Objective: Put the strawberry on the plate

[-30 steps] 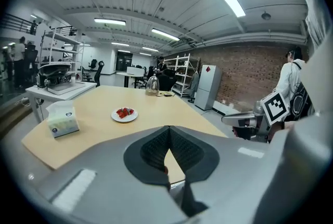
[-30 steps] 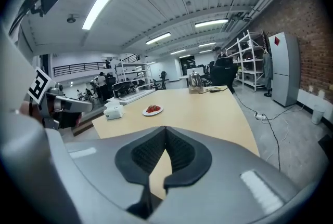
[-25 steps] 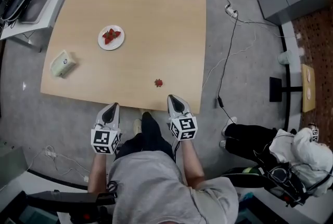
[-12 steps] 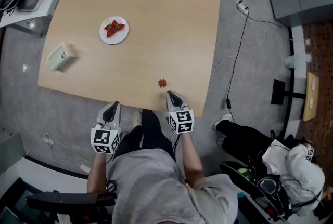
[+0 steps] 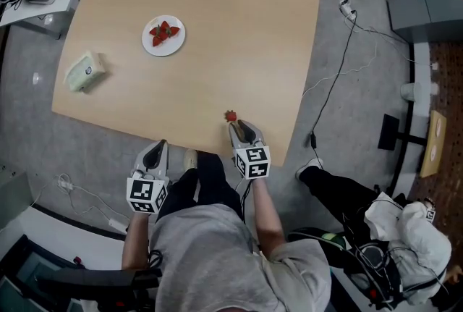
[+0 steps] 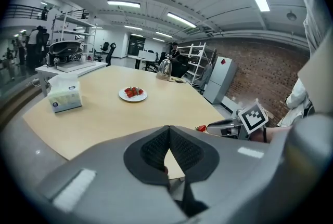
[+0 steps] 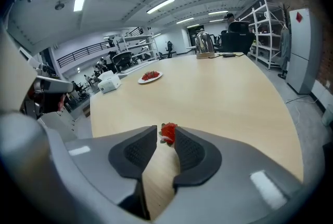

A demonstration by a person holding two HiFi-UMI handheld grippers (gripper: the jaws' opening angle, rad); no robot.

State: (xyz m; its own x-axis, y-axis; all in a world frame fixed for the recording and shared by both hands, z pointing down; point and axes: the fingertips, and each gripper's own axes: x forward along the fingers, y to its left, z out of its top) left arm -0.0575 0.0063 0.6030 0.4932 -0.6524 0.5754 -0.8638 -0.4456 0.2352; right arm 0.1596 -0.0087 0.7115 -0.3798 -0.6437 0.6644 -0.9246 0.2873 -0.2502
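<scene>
The strawberry (image 7: 167, 132) sits near the table's (image 5: 217, 50) front edge, far from the plate (image 5: 177, 43). Your right gripper (image 7: 166, 137) has come down to it, and its jaws have just opened. The strawberry is at their tips, not squeezed yet, so pinching looks next. Your left gripper (image 6: 169, 132) is pressed together on nothing.

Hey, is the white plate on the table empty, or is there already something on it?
Not empty: the plate holds a few red strawberries, clear in the head view.
</scene>
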